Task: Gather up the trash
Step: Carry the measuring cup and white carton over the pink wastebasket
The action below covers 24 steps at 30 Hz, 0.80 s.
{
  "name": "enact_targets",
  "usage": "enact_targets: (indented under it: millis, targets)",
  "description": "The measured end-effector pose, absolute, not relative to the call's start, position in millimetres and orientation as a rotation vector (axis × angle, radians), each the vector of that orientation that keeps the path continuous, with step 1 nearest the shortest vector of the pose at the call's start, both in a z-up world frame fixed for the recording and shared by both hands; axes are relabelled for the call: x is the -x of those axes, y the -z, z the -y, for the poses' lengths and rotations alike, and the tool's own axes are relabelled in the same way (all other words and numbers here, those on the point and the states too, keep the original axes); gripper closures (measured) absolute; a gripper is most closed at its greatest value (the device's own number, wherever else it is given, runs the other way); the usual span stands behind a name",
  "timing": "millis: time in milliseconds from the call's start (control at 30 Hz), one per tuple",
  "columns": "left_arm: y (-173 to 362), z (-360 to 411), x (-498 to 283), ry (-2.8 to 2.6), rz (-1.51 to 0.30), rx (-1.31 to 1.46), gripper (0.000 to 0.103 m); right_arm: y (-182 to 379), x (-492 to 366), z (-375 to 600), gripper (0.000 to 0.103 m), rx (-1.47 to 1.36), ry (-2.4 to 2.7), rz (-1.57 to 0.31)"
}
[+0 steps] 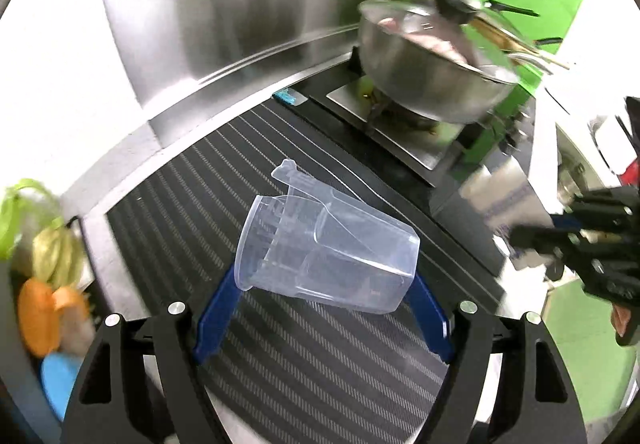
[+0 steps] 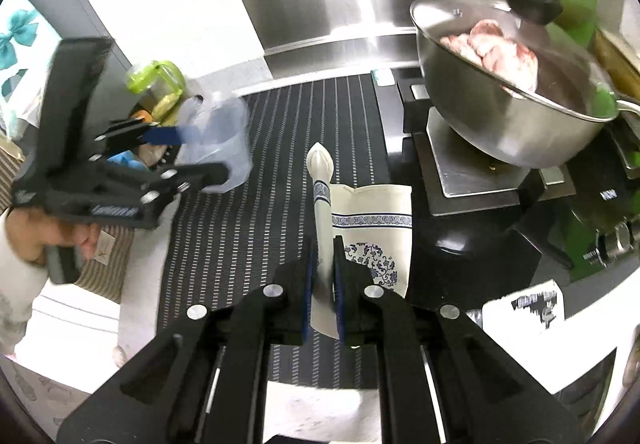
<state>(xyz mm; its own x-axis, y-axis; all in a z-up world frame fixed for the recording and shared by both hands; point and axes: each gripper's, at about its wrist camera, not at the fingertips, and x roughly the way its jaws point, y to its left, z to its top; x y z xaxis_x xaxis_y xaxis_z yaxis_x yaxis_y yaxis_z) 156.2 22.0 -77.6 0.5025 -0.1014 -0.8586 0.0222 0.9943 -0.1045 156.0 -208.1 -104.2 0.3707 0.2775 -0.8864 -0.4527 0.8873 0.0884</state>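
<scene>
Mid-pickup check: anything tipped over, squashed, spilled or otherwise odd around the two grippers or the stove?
The clear plastic jug lies tilted on its side between the left gripper fingers. The right gripper pinches a flattened blue-patterned paper cup. The lidded pot sits upright on the stove; no spill is visible.

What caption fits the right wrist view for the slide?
Right gripper shut on a white paper bag above the striped mat, left gripper holding a clear cup, lidded pot behind.
</scene>
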Motion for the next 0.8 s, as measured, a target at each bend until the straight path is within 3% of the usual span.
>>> enact_targets:
  millis: [400,800]
  targets:
    - [20.7,14.4,-48.7,0.308,-0.969,-0.042,0.027,43.2,-1.0,219.3,0.094,0.081,-0.152,-0.958]
    - [23.1,125.6,-5.6,0.604,-0.946,-0.164,0.027,37.1,140.4,301.4,0.094,-0.049,0.178,-0.925]
